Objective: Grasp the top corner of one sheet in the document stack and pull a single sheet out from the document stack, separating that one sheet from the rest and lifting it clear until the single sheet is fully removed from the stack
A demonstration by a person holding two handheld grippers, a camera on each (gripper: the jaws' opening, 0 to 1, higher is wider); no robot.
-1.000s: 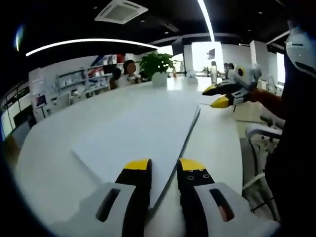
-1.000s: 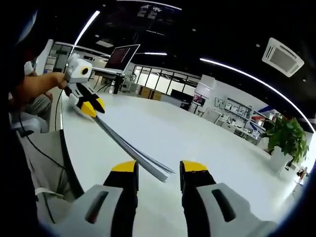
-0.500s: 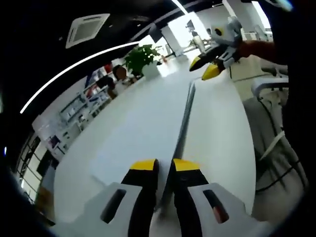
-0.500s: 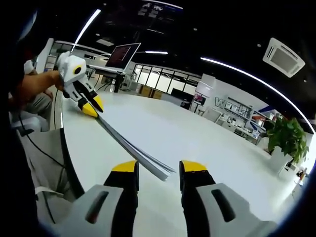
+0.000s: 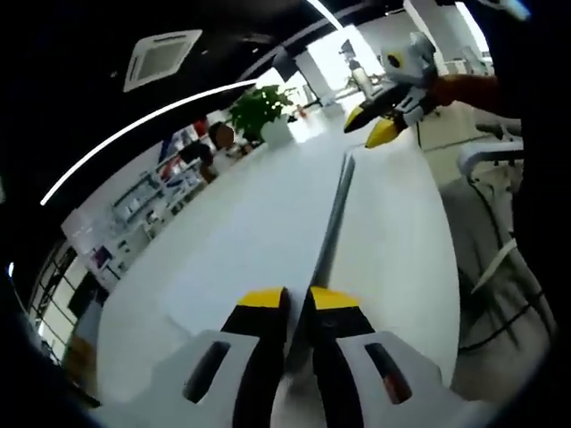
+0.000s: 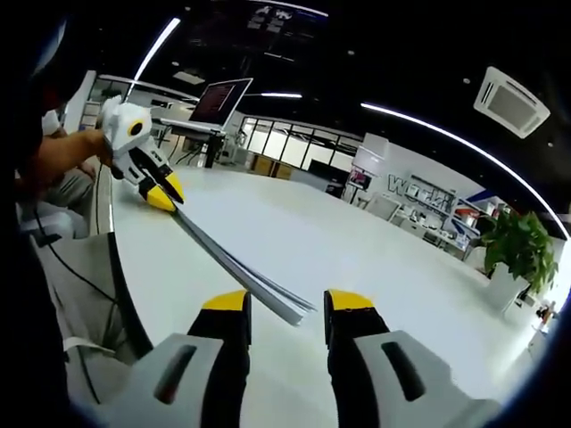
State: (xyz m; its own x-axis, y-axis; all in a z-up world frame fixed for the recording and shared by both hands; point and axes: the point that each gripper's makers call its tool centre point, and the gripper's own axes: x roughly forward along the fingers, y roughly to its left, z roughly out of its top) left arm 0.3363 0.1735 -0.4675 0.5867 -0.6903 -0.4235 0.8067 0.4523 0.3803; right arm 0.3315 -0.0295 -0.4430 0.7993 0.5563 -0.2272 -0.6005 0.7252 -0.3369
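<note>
Left gripper [image 5: 298, 299]: yellow-tipped jaws pressed nearly together on the near end of the document stack [image 5: 332, 223]. In the left gripper view the stack's edge runs away from the jaws toward 1 o'clock across the white table [image 5: 241, 232]. Whether the jaws pinch one sheet or the whole thickness I cannot tell.

Right gripper [image 6: 285, 302]: jaws spread, nothing between them. The stack's other corner, sheets fanned slightly, sits just ahead of the gap, a little left of centre in the right gripper view. From there the stack runs toward 10 o'clock to the left gripper, which a hand holds.

Risks, as judgement:
- The right jaws could close on several fanned sheets at once, because the layers lie tight together at that corner, and more than one sheet would come away.
- If the left grip covers every layer, pulling could drag the whole stack instead of freeing a sheet.
- A pull along the table rather than upward may crease or tear the corner.
- The stack lies near the table edge on the person's side; a sideways tug could slide it off.

Containers: a white pot holding a green potted plant [image 5: 260, 107] stands at the far end of the table, at 11 o'clock in the left gripper view.
</note>
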